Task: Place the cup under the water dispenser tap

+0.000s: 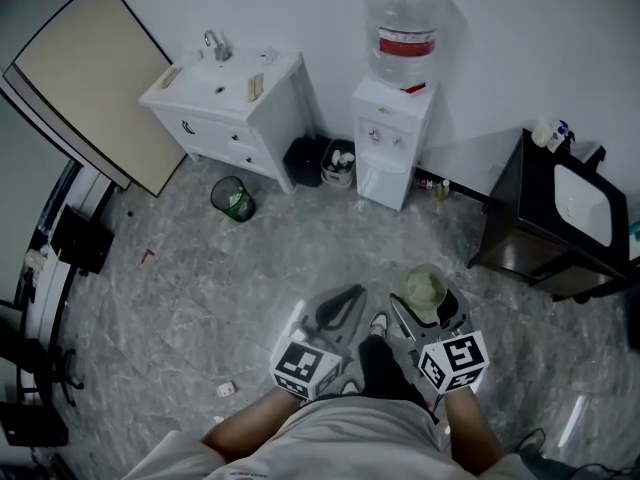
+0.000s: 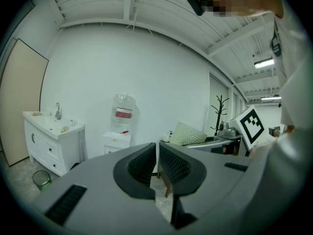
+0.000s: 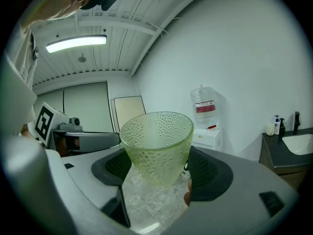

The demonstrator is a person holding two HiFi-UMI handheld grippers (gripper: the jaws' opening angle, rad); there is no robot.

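Note:
A pale green, dimpled glass cup stands upright between the jaws of my right gripper, which is shut on it. In the head view the cup and right gripper hang low over the marble floor, far from the white water dispenser against the back wall. A clear bottle with a red label sits on top of the dispenser. My left gripper is beside the right one, jaws together with nothing in them. The dispenser shows far off in the left gripper view, beyond the left gripper.
A white vanity with a sink stands left of the dispenser, with a black bin and a white bin between them. A mesh waste basket stands on the floor. A dark cabinet with a basin is at the right.

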